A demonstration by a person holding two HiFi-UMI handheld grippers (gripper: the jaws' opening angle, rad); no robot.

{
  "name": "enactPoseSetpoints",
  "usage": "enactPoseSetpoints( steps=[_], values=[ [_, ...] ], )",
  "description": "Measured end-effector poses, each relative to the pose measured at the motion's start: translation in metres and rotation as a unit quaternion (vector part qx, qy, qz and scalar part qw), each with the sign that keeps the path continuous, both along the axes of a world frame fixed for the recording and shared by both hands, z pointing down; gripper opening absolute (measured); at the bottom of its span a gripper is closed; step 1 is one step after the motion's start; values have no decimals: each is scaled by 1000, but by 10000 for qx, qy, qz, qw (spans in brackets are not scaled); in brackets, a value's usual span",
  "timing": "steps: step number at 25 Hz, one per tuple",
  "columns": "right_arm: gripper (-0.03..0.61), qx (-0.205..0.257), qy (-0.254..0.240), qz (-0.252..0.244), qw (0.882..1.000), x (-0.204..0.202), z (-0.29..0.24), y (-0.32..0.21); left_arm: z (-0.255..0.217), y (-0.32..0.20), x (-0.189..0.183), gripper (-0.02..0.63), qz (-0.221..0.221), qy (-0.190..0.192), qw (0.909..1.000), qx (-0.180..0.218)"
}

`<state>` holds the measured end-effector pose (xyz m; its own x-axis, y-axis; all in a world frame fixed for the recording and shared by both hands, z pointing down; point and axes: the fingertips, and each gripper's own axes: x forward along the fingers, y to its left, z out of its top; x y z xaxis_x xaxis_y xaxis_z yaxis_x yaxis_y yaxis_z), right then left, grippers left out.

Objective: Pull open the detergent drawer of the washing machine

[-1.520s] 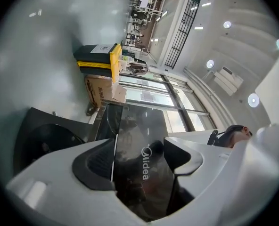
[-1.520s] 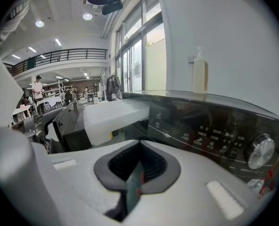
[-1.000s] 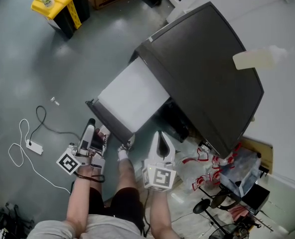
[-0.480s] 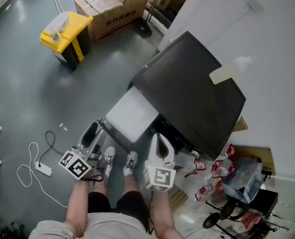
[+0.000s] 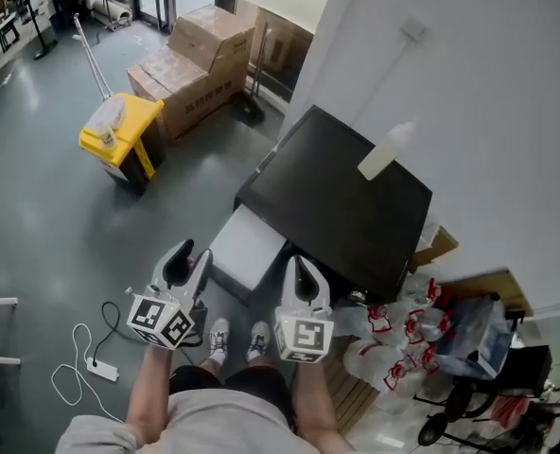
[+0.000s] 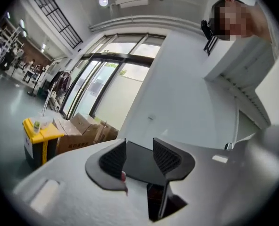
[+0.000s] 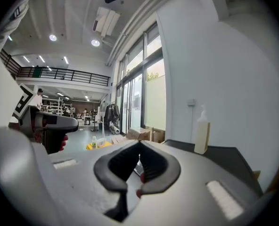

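The washing machine (image 5: 341, 206) has a black top and a white front part (image 5: 247, 251) that juts toward me; I cannot make out its detergent drawer. A pale bottle (image 5: 386, 152) stands on the top, also in the right gripper view (image 7: 201, 134). My left gripper (image 5: 189, 255) hangs in the air short of the white front. Its jaws (image 6: 139, 157) have just been closing, and they stand apart with nothing between them. My right gripper (image 5: 304, 270) is held beside it, level with the machine's top; its jaws (image 7: 139, 161) meet at the tips on nothing.
A yellow bin (image 5: 119, 130) and cardboard boxes (image 5: 200, 55) stand on the grey floor at the back left. A white power strip with its cable (image 5: 96, 372) lies at the lower left. Bags and clutter (image 5: 412, 334) crowd the floor right of the machine. The person's shoes (image 5: 235, 340) are below.
Both grippers have risen from low by the machine's front to about its top. The left gripper has rolled over. The machine looks smaller and farther below.
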<state>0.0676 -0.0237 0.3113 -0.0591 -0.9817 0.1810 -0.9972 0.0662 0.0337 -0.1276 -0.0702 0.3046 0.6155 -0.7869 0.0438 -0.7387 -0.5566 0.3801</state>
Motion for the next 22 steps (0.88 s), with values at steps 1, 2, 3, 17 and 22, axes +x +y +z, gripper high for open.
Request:
enactPoseSetpoints(
  steps=[1,2,3,17,22],
  values=[
    [5,72,13,40,10000,1,-8,1,-9,0,3,185,45,-107,9999,105],
    [5,147,23,84,9999,2,-16,3,-17,0,6,178,97,-211,9995,211],
    [5,225,32,129,9997,2,-23,5,-25,1,9,172,155,-312,9989,320],
    [5,648,341,590,9956,9,-53,46,-57,21,64,66,799,-1420,9771,1371],
    [5,655,370,735,9945,12,-51,55,-53,25,76,17,947,-1568,9728,1417]
  ],
)
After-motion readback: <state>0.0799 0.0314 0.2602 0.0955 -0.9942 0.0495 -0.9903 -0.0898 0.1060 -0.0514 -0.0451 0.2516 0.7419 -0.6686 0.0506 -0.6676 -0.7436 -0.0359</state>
